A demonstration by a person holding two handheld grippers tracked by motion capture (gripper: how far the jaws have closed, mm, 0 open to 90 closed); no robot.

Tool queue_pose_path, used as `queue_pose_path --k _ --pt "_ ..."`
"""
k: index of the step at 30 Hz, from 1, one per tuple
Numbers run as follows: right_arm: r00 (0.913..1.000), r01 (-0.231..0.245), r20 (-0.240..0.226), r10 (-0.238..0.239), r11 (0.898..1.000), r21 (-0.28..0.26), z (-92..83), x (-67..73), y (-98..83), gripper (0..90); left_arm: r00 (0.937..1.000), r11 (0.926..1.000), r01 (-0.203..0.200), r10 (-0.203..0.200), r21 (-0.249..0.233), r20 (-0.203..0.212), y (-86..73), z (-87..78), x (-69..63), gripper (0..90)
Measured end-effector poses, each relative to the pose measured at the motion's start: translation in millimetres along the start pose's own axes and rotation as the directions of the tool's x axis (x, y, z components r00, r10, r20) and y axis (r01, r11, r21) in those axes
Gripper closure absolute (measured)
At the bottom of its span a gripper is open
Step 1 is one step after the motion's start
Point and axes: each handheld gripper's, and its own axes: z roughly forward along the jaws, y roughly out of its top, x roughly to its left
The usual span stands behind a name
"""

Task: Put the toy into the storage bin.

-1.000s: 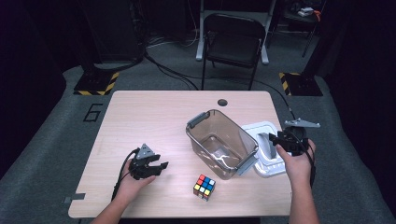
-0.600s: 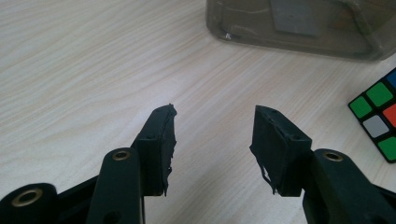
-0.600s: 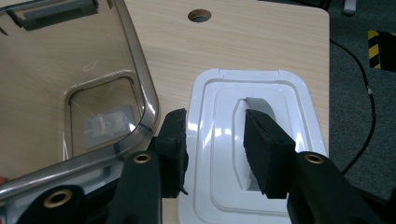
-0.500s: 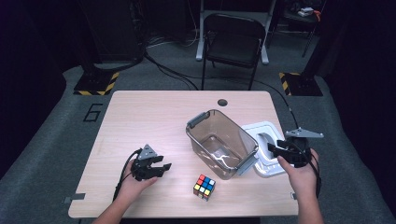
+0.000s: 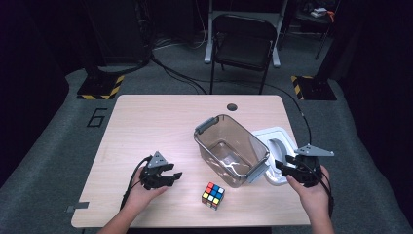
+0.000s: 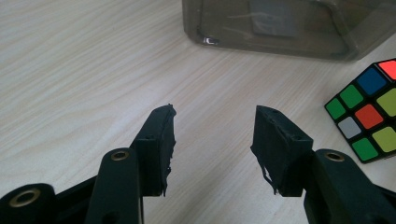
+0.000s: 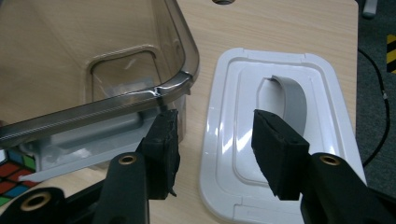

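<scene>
The right gripper (image 5: 287, 168), jaws apart and just opening, empty, hovers over the white lid (image 7: 280, 140) beside the clear bin (image 5: 229, 148). The lid is not yet grasped; the bin stands uncovered.

Clear plastic bin (image 5: 232, 150) at centre-right of wooden surface (image 5: 156, 122). White plastic lid (image 5: 278, 146) flat just right of bin. Multicoloured puzzle cube (image 5: 213, 195) before bin, near front edge. Black folding chair (image 5: 242, 44) behind surface.

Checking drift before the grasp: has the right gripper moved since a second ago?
Yes. The right gripper has come down-frame toward the near table edge, now over the near end of the white lid; its jaws have been opening, nothing between them.
</scene>
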Motion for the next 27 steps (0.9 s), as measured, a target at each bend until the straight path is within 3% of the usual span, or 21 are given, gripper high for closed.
queue_pose_path --k 5,8,16,21,27 --pt "0.9997 0.020 -0.015 -0.020 1.000 -0.006 -3.7 8.8 -3.2 51.2 0.9999 0.9999 0.007 -0.007 -0.009 0.013 2.4 0.2 -3.5 48.8" --pt "0.9977 0.059 -0.035 -0.059 0.998 -0.010 -6.2 19.9 -6.7 51.2 0.9995 0.9999 -0.012 0.012 -0.008 0.030 5.0 1.6 -6.9 49.4" --pt "0.9946 0.075 -0.072 -0.075 0.997 0.002 -3.0 34.0 -14.7 51.2 0.9962 0.9986 -0.052 0.052 0.004 0.069 10.9 5.5 -18.7 50.8" --pt "0.9918 0.088 -0.092 -0.089 0.996 -0.011 -10.0 42.5 -21.5 50.7 0.9933 0.9964 -0.084 0.082 0.016 0.082 12.4 12.5 -23.4 51.4" --pt "0.9872 0.109 -0.115 -0.111 0.994 -0.019 -15.8 51.1 -28.2 48.8 0.9928 0.9961 -0.084 0.081 0.026 0.088 12.6 17.3 -22.7 51.2"
